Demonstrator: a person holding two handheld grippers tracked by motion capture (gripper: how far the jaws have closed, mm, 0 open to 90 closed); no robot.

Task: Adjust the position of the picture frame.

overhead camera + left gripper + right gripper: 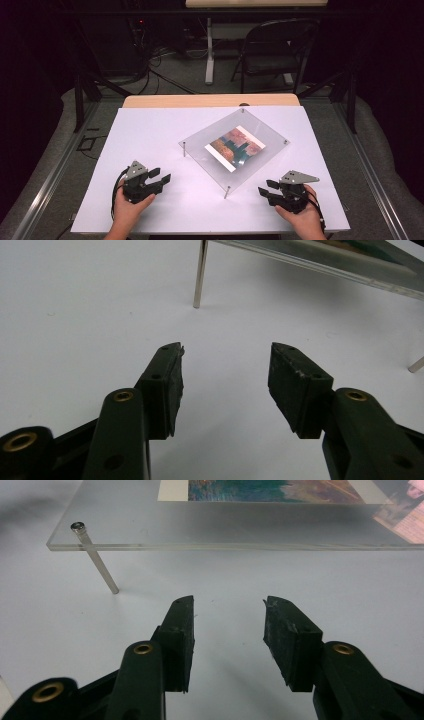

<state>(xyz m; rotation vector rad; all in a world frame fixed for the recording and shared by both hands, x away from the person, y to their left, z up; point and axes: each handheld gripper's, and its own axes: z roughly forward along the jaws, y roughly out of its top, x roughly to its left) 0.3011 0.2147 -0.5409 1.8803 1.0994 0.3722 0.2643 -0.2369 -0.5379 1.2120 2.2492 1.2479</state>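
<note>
— Nearest us, what sits left of the clear plate?
— Left tool [159,176], held in the person's left hand [131,209], jaws spread with nothing between them, low over the white counter [150,130].
— And the clear plate [200,140] itself?
— Mid-counter, raised on thin metal legs [227,192], a colourful picture [235,148] lying on it.
— Right of the plate?
— Right tool [266,188], released too, just beside the plate's near corner, pointing toward it.

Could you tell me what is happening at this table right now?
A person holds the left gripper and the right gripper low over the white table, both with jaws open and empty. Between them, a clear acrylic plate stands on thin metal legs, with a colourful picture lying on it, untouched.
</note>
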